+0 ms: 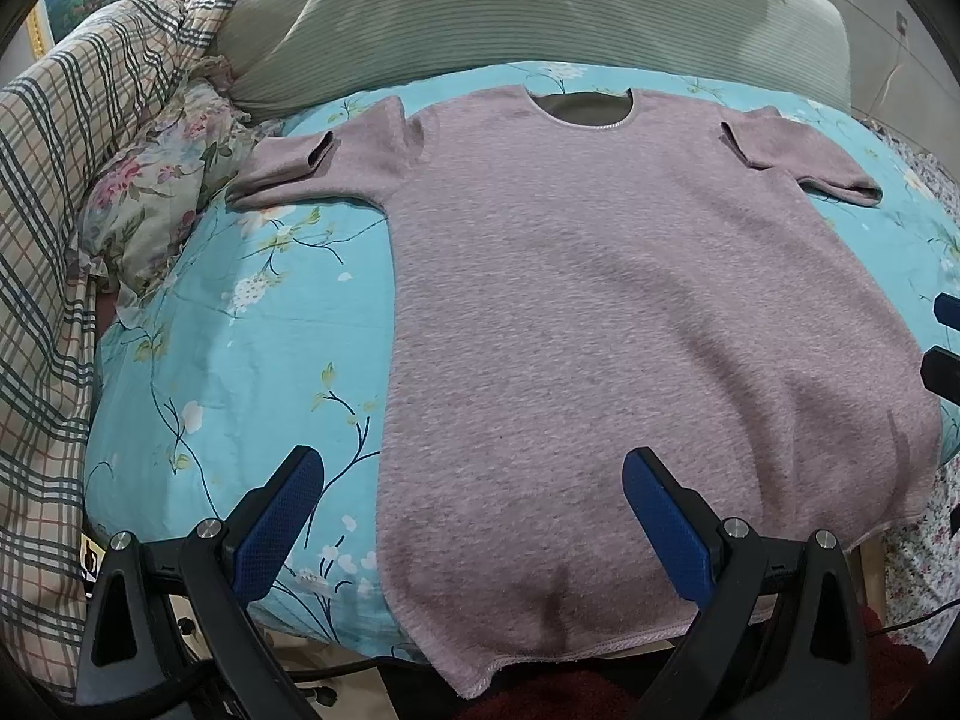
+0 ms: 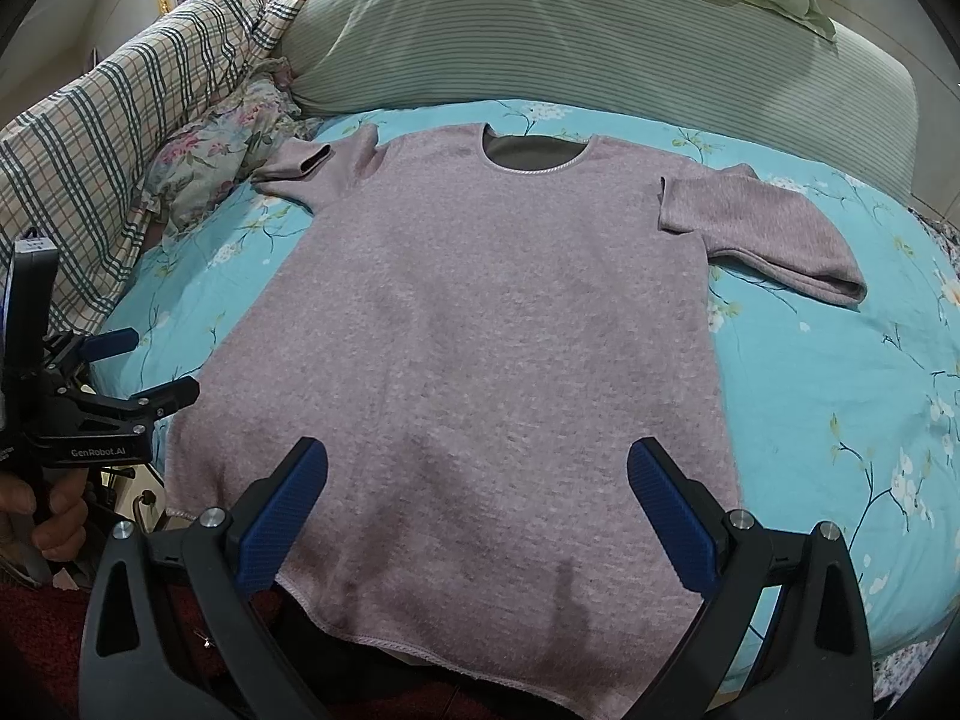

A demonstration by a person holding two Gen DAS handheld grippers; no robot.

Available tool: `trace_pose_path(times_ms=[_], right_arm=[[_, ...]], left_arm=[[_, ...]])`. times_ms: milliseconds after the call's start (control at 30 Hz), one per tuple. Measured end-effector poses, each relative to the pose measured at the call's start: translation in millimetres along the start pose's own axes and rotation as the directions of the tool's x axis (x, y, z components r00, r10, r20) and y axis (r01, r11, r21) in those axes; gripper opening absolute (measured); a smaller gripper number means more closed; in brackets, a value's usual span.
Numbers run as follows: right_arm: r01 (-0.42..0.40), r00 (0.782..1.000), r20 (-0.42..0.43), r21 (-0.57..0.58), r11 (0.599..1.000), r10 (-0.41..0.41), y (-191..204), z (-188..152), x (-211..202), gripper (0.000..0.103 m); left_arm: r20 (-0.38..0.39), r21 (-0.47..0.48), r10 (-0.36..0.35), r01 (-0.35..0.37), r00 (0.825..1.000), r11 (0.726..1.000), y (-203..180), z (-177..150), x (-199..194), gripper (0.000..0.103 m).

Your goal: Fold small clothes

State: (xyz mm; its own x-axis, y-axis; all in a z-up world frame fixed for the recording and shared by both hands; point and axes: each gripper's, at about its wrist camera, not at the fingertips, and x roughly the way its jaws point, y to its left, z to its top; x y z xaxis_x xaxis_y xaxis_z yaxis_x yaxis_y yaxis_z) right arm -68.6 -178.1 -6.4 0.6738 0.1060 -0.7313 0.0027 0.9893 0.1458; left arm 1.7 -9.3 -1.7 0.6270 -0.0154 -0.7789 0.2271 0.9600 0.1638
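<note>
The bed (image 2: pixel 840 396), under a turquoise flowered sheet, carries the shirt (image 2: pixel 492 348) laid flat, neck hole toward the striped pillow (image 2: pixel 540 42), hem hanging a little over the near edge. A plaid blanket (image 1: pixel 54 228) is bunched along the left side. Both short sleeves lie out to the sides; the left sleeve (image 1: pixel 300 168) looks partly doubled on itself, the right sleeve (image 2: pixel 762 228) is smoother.

Both tools are released, jaws wide, holding nothing. The left tool (image 1: pixel 474 516) hovers over the shirt's near left corner, one finger over the sheet, the other over cloth. The right tool (image 2: pixel 480 510) hovers over the hem, toward its right half.

The fold seems not yet begun. To do it well, I would pinch each hem corner through both layers, close to the edge, lift evenly with both tools, and carry the hem toward the neck, keeping the side seams in line. The soft knit will likely sag between the grips, so mild outward tension should help.
</note>
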Motion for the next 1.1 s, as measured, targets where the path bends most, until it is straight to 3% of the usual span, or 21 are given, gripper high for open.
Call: trace_pose_path(times_ms=[567, 800, 867, 900, 967, 1100], right_arm=[[0.012, 1.000, 0.004, 0.020, 1.000, -0.012, -33, 43, 25, 0.100], [0.058, 0.997, 0.043, 0.045, 0.997, -0.060, -79, 94, 55, 0.100], [0.116, 0.990, 0.079, 0.019, 0.993, -0.118, -92, 119, 65, 0.096], [0.138, 0.987, 0.079, 0.003, 0.990, -0.138, -98, 131, 76, 0.089], [0.164, 0.985, 0.050, 0.002, 0.986, -0.164, -113, 154, 102, 0.080], [0.195, 0.981, -0.023, 0.018, 0.981, -0.194, -142, 185, 155, 0.075]], left_arm=[[-0.007, -0.050, -0.089, 0.088, 0.996, 0.995, 7, 26, 29, 0.100], [0.007, -0.095, -0.087, 0.087, 0.996, 0.992, 22, 58, 50, 0.100], [0.011, -0.085, -0.079, 0.080, 0.997, 0.993, 21, 69, 54, 0.100], [0.016, -0.080, -0.076, 0.077, 0.997, 0.994, 20, 72, 55, 0.100], [0.019, -0.069, -0.071, 0.072, 0.997, 0.995, 18, 80, 60, 0.100], [0.010, -0.063, -0.085, 0.086, 0.996, 0.994, 12, 93, 70, 0.100]])
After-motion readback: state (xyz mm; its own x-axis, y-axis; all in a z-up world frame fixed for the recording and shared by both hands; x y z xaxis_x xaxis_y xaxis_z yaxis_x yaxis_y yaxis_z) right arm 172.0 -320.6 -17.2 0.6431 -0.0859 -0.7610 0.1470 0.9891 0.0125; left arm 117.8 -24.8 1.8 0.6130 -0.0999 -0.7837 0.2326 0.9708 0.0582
